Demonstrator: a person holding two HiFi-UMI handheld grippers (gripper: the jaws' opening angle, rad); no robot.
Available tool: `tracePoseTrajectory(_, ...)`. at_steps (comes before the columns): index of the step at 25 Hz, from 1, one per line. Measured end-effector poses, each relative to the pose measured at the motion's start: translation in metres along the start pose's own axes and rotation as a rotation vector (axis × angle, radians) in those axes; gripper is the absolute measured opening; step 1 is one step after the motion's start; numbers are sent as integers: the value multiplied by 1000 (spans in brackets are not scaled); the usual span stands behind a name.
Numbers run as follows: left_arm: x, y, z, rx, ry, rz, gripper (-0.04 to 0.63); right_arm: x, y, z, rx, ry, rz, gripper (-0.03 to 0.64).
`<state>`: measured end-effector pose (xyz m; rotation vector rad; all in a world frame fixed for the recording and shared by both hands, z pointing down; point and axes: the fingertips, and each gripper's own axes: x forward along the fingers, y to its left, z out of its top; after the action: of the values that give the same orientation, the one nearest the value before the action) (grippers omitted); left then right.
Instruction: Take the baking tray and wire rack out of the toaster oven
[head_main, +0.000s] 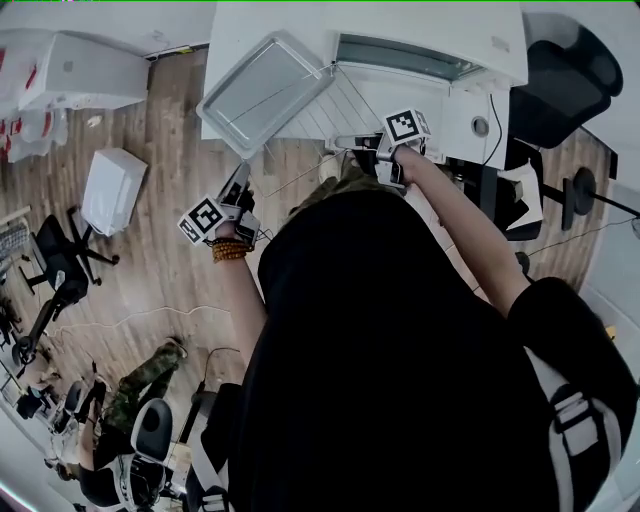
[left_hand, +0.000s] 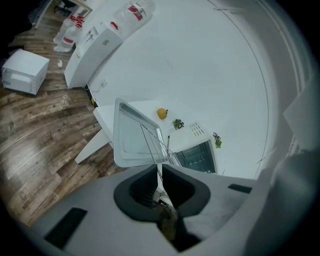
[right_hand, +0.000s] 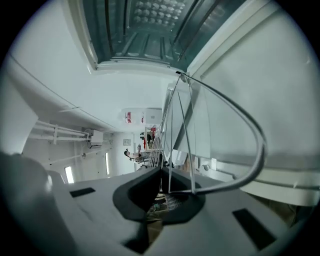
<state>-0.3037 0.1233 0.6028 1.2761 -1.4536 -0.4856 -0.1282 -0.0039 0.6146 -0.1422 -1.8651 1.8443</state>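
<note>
Head view, left gripper (head_main: 243, 182) pinching silvery baking tray (head_main: 262, 88), right gripper (head_main: 342, 143) pinching wire rack (head_main: 330, 105)

Bright, even light fills the room, and shadows are soft. Every picture bends round at its edges, with dark corners. White places look washed out. The nearest parts look blurry.

Both arms reach forward, the right forearm (head_main: 455, 225) stretched further out than the left. The left claw (head_main: 238, 190) is pinched tight on the baking tray (head_main: 262, 85) rim. The right claw (head_main: 350, 143) is clamped on a wire of the wire rack (head_main: 335, 108).
</note>
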Motion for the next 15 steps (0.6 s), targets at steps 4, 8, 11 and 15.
tracePoseTrajectory(4,-12,10,-5,-11,32,15,48,11,0,0,14,82,-15,29)
tracePoseTrajectory(8,-20,21,1,-39,-5,34,46,28,9,13,-53,133,-38,29)
tracePoseTrajectory(11,-22,33,16,-48,-74,92,46,47,17,30,-114,142,-66,29)
tracePoseTrajectory(15,-19,47,43,-55,-152,168,46,71,28,54,-147,134,-98,29)
